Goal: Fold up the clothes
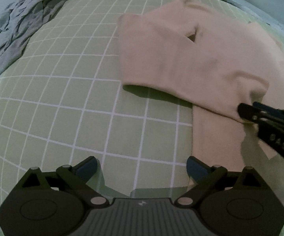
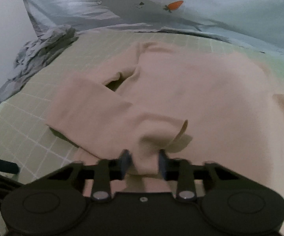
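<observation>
A pale pink garment (image 1: 191,59) lies partly folded on the green grid mat (image 1: 73,98); it also shows in the right wrist view (image 2: 181,90). My left gripper (image 1: 142,167) is open and empty, hovering over bare mat just left of the garment's near edge. My right gripper (image 2: 142,163) is shut on a bunched fold of the pink garment and lifts it a little off the mat. The right gripper also shows in the left wrist view (image 1: 244,114), pinching the cloth at the right. A sleeve (image 2: 90,108) lies folded across the body.
A crumpled grey garment (image 1: 23,25) lies at the mat's far left corner, also in the right wrist view (image 2: 43,53). A light blue sheet with carrot prints (image 2: 161,5) lies beyond the mat's far edge.
</observation>
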Demonstrator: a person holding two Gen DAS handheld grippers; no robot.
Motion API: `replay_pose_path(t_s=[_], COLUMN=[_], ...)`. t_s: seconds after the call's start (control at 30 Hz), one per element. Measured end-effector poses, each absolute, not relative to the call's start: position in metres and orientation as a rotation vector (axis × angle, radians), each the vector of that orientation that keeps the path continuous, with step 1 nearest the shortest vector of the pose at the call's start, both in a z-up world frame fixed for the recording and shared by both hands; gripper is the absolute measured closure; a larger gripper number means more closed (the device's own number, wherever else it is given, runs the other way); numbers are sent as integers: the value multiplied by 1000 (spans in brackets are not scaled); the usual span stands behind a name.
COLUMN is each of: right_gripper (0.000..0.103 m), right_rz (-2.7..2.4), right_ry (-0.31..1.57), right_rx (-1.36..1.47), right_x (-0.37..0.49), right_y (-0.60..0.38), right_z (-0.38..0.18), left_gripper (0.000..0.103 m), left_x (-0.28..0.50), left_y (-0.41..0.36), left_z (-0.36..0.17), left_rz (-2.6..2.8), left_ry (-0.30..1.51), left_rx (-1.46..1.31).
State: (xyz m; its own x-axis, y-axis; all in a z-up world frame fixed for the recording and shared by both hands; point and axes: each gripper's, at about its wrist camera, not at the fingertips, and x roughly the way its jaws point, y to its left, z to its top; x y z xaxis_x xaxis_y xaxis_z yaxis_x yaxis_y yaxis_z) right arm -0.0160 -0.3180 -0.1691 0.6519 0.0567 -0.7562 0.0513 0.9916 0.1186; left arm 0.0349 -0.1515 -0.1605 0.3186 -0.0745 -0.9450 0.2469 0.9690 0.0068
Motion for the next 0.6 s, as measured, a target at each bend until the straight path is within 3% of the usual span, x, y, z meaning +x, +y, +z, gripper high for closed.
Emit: replay_pose_path(t_s=[0.07, 0.4, 0.6], right_gripper=[95, 95, 95], right_rz=[31, -27, -50], right_ry=[851, 609, 645], right_rx=[137, 79, 163], right_x=[-16, -51, -84], right_y=[-327, -425, -508], right_z=[-165, -94, -106], left_gripper=[6, 6, 6], left_x=[37, 7, -29], left_y=[-155, -204, -283], left_z=[-159, -114, -122], left_rz=[-193, -69, -107], left_ry=[1242, 1155, 1148], left_rx=[163, 57, 83])
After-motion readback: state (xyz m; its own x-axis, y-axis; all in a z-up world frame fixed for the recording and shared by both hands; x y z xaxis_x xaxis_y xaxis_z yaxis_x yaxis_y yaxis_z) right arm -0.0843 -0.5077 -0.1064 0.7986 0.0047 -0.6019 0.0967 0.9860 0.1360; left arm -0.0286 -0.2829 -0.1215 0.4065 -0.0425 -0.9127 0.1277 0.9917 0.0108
